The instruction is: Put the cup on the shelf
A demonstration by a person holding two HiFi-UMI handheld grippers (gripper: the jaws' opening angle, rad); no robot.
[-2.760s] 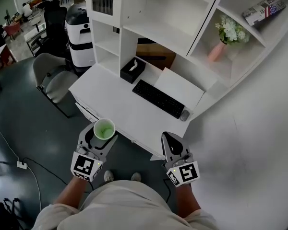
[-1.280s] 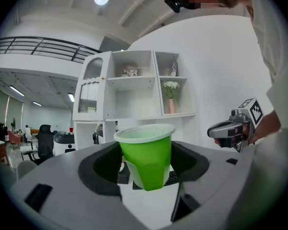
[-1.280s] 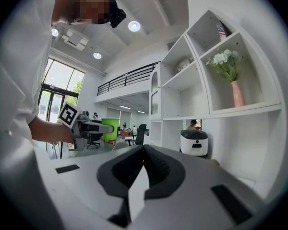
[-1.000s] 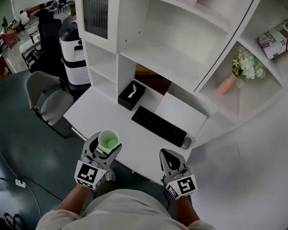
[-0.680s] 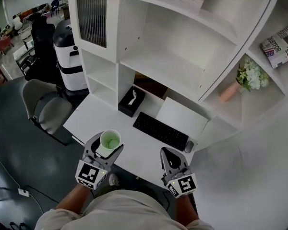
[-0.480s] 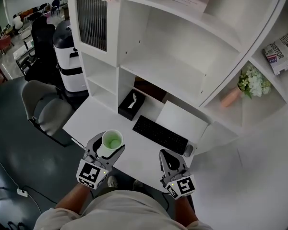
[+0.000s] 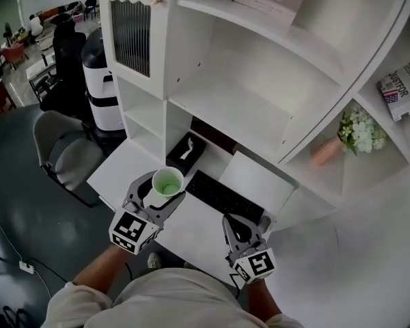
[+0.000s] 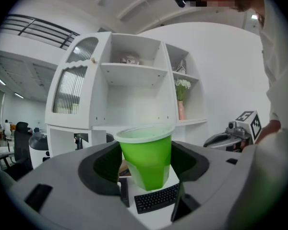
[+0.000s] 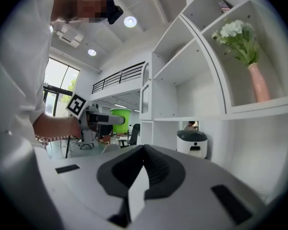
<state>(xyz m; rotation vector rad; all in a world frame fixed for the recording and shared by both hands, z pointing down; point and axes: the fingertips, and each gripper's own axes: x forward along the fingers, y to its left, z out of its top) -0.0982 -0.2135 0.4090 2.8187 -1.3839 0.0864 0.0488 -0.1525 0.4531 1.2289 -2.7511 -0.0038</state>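
A green cup (image 7: 167,182) with a pale rim stands upright between the jaws of my left gripper (image 7: 162,191), which is shut on its sides. It hangs over the front left part of the white desk (image 7: 119,169), below and in front of the white shelf unit (image 7: 239,111). In the left gripper view the cup (image 8: 146,159) fills the gap of that gripper (image 8: 146,169), with the open shelves behind it. My right gripper (image 7: 238,229) is shut and holds nothing, low over the desk's front edge; in its own view the right gripper (image 9: 144,169) has its jaws together.
On the desk lie a black keyboard (image 7: 224,197), a black tissue box (image 7: 186,154) and a white sheet (image 7: 260,180). A pink vase with flowers (image 7: 345,139) and a book (image 7: 400,91) fill the right shelves. A grey chair (image 7: 61,152) and a white appliance (image 7: 99,80) stand at left.
My left gripper has carried the cup forward and up, from the desk's front edge to over the desk nearer the shelf. The right gripper stays shut, hardly moved.
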